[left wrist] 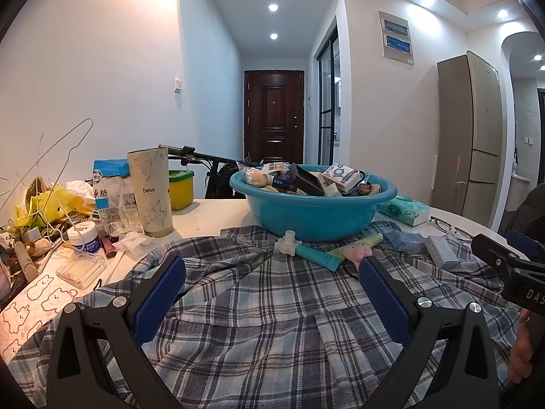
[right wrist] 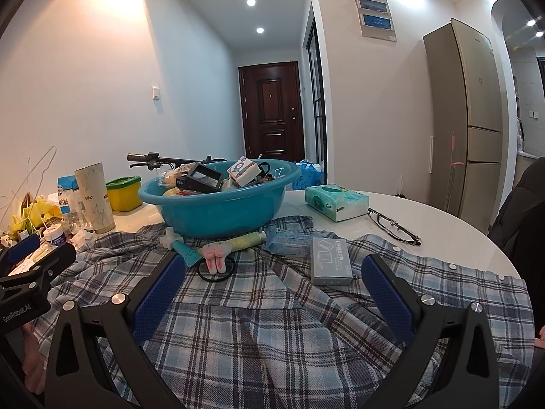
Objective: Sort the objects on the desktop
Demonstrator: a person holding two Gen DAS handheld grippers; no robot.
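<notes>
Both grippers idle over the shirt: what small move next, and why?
Probably ease the open right gripper forward onto the small grey rectangular box. It lies loose on the plaid shirt, nearest those fingers, outside the filled teal plastic basin.

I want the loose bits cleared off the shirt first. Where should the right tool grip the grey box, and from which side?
Probably across the two long edges of the grey box, coming down from above. It lies flat on the plaid shirt, long axis pointing away, just ahead of the open right tool, so its narrow width should fit between the fingers.
</notes>
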